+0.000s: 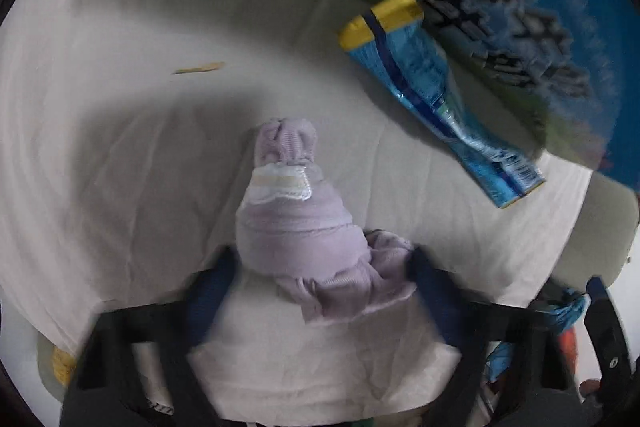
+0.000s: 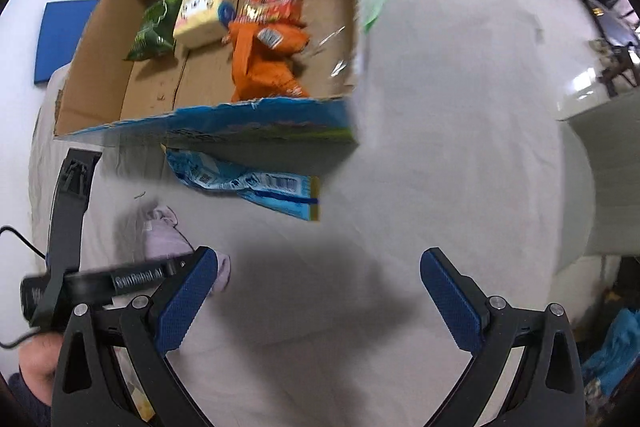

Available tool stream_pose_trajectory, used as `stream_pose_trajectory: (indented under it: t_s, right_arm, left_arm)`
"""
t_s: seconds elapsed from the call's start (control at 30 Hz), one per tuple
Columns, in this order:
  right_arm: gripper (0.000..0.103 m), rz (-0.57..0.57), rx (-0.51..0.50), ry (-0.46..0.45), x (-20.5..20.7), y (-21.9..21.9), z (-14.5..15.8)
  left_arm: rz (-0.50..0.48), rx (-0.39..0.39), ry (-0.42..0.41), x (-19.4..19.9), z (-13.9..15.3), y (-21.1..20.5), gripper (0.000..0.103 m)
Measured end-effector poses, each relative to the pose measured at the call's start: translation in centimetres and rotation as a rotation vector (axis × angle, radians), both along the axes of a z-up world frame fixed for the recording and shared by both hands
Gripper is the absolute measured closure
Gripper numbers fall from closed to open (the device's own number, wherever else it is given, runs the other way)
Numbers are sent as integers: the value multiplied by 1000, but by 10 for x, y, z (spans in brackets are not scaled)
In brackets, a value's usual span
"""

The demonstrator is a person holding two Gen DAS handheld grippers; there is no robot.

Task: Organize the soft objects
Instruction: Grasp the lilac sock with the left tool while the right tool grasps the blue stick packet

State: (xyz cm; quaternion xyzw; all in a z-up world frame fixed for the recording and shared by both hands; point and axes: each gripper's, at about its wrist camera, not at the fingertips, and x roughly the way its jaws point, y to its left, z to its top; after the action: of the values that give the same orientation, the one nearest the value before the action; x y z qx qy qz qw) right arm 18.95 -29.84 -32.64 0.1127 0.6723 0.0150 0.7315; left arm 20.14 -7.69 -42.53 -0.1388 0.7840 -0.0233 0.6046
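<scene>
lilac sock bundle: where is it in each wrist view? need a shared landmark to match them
Left wrist: lilac sock bundle at lower centre, between the pads of the left tongs.
Right wrist: lower left, partly hidden behind the left tongs.
Shared landmark: blue snack packet lying on the white sheet beside the cardboard box.

dim, soft overhead light, motion blur throughout, fisheye-bent dark edges, a broad shadow on the sheet (image 2: 460, 147).
</scene>
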Motion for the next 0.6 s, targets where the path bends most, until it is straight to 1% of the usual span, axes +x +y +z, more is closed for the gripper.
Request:
stream_pose_trajectory:
  t_s: [0.03, 0.07, 0.1, 0.17, 0.23, 0.27, 0.3, 0.33, 0.37, 0.4, 0.47, 0.53, 0.57, 0.6]
  right_arm:
    - [1, 4, 22, 4, 6, 0, -9]
    - [5, 4, 40, 9, 11, 1, -16]
    - [13, 0, 59, 18, 16, 0, -25]
    - [22, -21, 85, 44, 26, -1, -44]
    - [28, -50, 125, 61, 32, -1, -62]
    - [40, -54, 148, 64, 35, 1, -65]
    - [57, -61, 190, 72, 34, 3, -72]
    - [65, -66, 194, 73, 33, 4, -75]
    - [76, -67, 182, 63, 30, 7, -75]
    - [82, -63, 189, 58, 26, 9, -75]
    - [83, -35, 224, 75, 13, 19, -72]
    - [83, 55, 251, 112, -2, 36, -66]
    - [83, 107, 207, 116, -8, 45, -60]
    - [82, 166, 129, 91, -13, 55, -51]
  left_arm:
    - [-6, 0, -1, -1, -1, -2, 47]
    - [-14, 3, -11, -2, 1, -3, 54]
    - [-32, 8, -19, -3, 3, -4, 58]
    - [-62, 38, -39, -5, 10, 0, 60]
    - [-85, 93, -63, -4, 17, 10, 60]
    - [-86, 107, -68, -3, 19, 13, 60]
    - [-81, 123, -73, -4, 22, 21, 60]
    - [-77, 132, -75, -4, 23, 26, 60]
    - [-76, 144, -79, -4, 24, 31, 60]
    - [-82, 162, -93, -4, 27, 35, 60]
    - [-98, 194, -119, -3, 30, 39, 60]
    - [-112, 218, -137, -4, 32, 40, 60]
    - [-112, 219, -140, -4, 32, 39, 60]
    - [-111, 222, -143, -3, 34, 40, 60]
